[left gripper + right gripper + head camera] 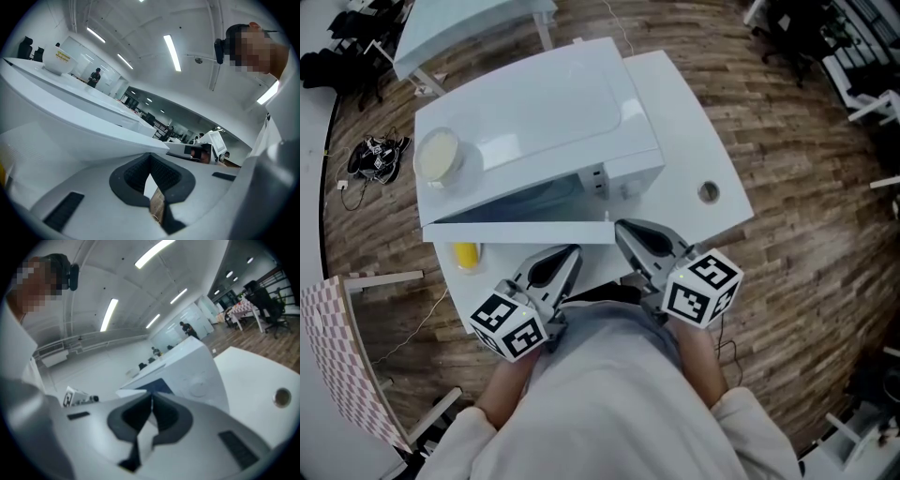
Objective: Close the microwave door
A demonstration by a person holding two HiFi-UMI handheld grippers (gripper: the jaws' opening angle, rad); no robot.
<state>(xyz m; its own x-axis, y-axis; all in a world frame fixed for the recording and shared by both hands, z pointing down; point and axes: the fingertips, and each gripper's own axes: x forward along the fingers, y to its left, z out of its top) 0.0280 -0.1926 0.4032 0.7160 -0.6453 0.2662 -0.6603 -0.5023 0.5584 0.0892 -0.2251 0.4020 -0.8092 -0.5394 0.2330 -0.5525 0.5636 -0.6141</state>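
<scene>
Standing on a white table, a white microwave is seen from above. Its door is held well out from the cabinet, so that the bluish cavity is exposed behind it. The hinge is judged to lie at the left, with the free edge toward the person.

The closing step is judged to be only at its start, since the door has not been brought home. The right gripper is placed just beside the door's free edge, and the left gripper is held lower and nearer the body. In each gripper view the jaws are seen pressed together with nothing between them. A push on the door's outer face toward the cabinet is what the next move calls for, and no grasp is needed.

A pale bowl is set on the microwave's top, and a small yellow object lies on the table under the door.

Whether the right gripper touches the door cannot be told. The latch and most of the cavity are hidden. The yellow object is too small to be identified.
</scene>
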